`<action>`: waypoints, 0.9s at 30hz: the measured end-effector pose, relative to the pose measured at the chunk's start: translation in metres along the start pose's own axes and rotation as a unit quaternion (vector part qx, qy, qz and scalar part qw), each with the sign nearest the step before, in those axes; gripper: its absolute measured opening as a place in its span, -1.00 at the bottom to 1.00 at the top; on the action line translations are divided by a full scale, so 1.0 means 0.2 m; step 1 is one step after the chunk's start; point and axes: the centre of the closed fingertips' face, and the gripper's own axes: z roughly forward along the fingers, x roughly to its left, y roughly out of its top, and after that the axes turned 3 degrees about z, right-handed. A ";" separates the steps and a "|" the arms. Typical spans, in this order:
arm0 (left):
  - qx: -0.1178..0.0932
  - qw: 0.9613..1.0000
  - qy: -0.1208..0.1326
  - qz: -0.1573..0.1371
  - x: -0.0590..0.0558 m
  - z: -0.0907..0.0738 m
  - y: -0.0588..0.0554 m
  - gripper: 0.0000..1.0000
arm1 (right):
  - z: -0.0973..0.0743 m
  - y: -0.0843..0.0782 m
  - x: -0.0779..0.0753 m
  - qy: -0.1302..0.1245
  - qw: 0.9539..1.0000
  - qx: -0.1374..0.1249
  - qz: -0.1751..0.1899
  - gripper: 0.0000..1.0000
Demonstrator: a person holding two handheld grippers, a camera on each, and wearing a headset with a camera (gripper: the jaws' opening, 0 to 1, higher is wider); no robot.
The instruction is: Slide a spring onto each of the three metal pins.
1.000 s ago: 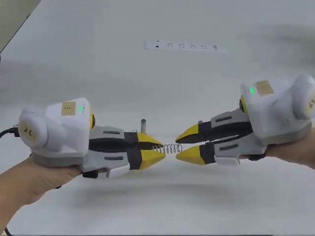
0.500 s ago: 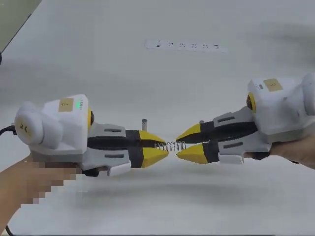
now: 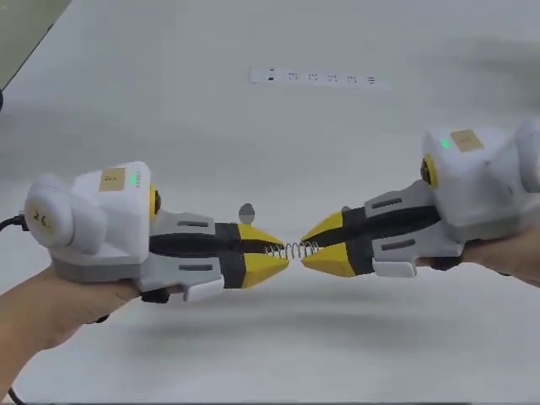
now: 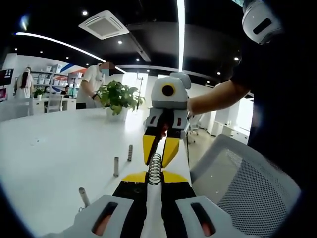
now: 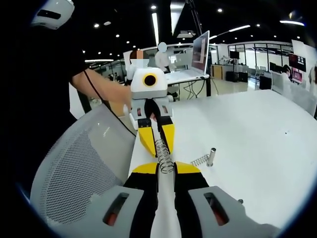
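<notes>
**White worktop, one spring held between two claws**

Setting: white worktop (image 3: 270,346) in an open office. A power strip (image 3: 321,78) lies toward the far side, well apart from the work.

Left claw (image 3: 277,253): clenched on the left end of the spring (image 3: 294,250) and raised off the worktop.

Spring: horizontal and in the air, bridging the short gap between the two claw tips. It touches no pin.

Right claw (image 3: 310,250): closed down on the spring's right end, tip to tip with the left claw.

Pins, left gripper view: the near pin (image 4: 82,196) and middle pin (image 4: 116,166) stand upright and bare. The far pin (image 4: 130,152) looks ribbed, and I cannot tell whether a spring already sits on it.

Right gripper view: a second spring (image 5: 200,159) lies on the worktop just beside an upright pin (image 5: 212,156), not on it.

Progress, as a judgement: early. At most one pin is dressed, and at least two remain. The held spring has yet to be brought over a pin, stood on end and slid down. The second spring has yet to be picked up.
</notes>
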 end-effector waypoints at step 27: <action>0.041 0.999 0.002 0.024 0.01 0.03 -0.10 -0.98 | 0.06 0.06 0.03 0.003 0.973 0.160 -0.164 -0.85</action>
